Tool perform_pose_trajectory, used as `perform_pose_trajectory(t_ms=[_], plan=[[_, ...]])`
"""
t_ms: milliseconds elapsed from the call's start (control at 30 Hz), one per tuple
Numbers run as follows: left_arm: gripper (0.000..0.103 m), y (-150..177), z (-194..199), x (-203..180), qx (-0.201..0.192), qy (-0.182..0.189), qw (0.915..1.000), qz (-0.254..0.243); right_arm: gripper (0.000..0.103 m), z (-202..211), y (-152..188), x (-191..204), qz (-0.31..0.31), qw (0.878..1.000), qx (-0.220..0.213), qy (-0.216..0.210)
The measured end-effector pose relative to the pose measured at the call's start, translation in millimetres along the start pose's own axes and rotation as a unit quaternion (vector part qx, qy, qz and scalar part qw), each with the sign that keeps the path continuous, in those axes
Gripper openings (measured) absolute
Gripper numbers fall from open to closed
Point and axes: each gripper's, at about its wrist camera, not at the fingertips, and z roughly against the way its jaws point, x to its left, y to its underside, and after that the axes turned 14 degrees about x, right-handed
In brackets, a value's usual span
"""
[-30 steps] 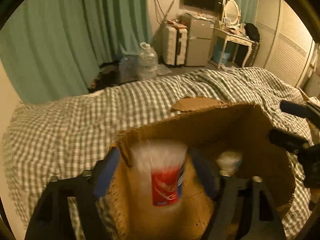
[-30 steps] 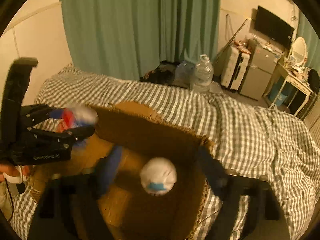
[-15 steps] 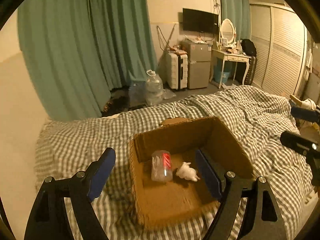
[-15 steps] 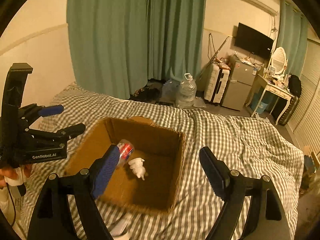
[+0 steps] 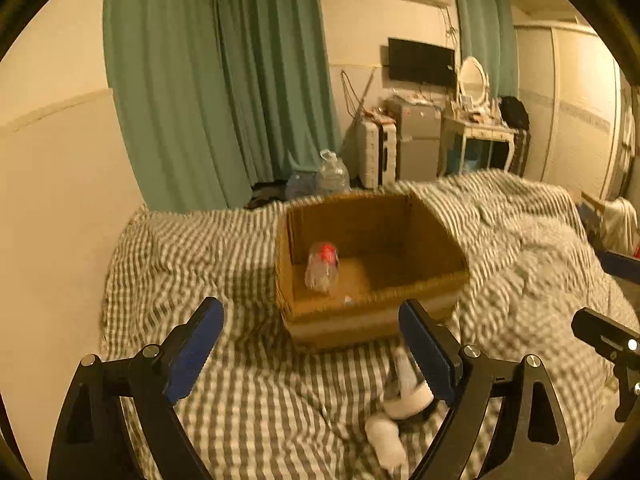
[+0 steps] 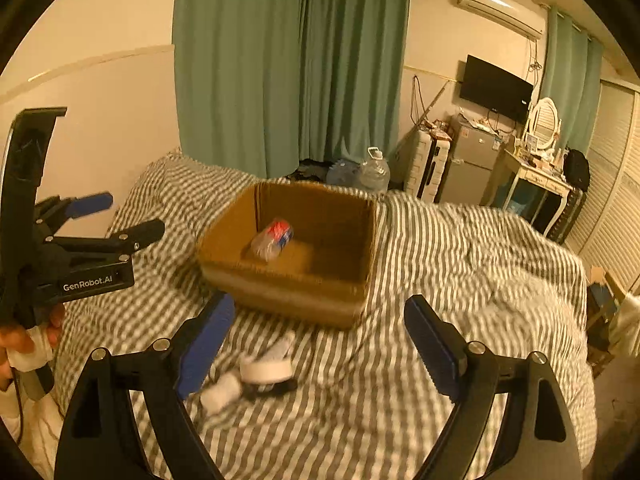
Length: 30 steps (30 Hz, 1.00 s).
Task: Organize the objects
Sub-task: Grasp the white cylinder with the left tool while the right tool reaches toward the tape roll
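Bed, box, loose items; both tongs spread wide, holding nothing.
Bed carries cardboard box with bottle inside; white items lie just before it — right gripper should drop low, straddle one squarely; left gripper idle.

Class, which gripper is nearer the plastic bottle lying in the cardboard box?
Probably left. The left gripper hangs beside the box, off its left wall, where the bottle lies; the right gripper sits short of its near wall.
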Motion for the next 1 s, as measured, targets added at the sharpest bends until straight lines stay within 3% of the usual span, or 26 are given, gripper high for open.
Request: perform_pose_trajectory(t_ms=[167, 433, 700, 900, 933, 967, 1000], plan=[[0.092, 39, -36, -10, 0.048, 0.020, 0.9986, 0.000, 0.087, -39, 40, -4, -0.025, 0.999, 0.029, -0.023], [0.092, 83, -104, -28, 0.113, 0.040, 0.9928, -0.003, 0.087, -122, 62, -5, -0.045, 0.995, 0.082, -0.020], [0.088, 115, -152, -68, 0.174, 0.031, 0.9818, -0.068, 0.087, -168, 81, -21, -0.074, 0.989, 0.124, -0.031], [0.062, 133, -177, -72, 0.223, 0.052, 0.9702, -0.078, 0.087, -159, 82, -22, -0.076, 0.990, 0.109, -0.038], [0.048, 133, -178, -72, 0.223, 0.061, 0.9699, -0.076, 0.087, -159, 81, -21, -0.075, 0.991, 0.107, -0.038], [0.041, 134, -178, -72, 0.224, 0.074, 0.9690, -0.073, 0.087, -160, 81, -20, -0.075, 0.991, 0.108, -0.039], [0.041, 134, -177, -71, 0.223, 0.076, 0.9692, -0.072, 0.087, -162, 81, -19, -0.076, 0.990, 0.110, -0.042]])
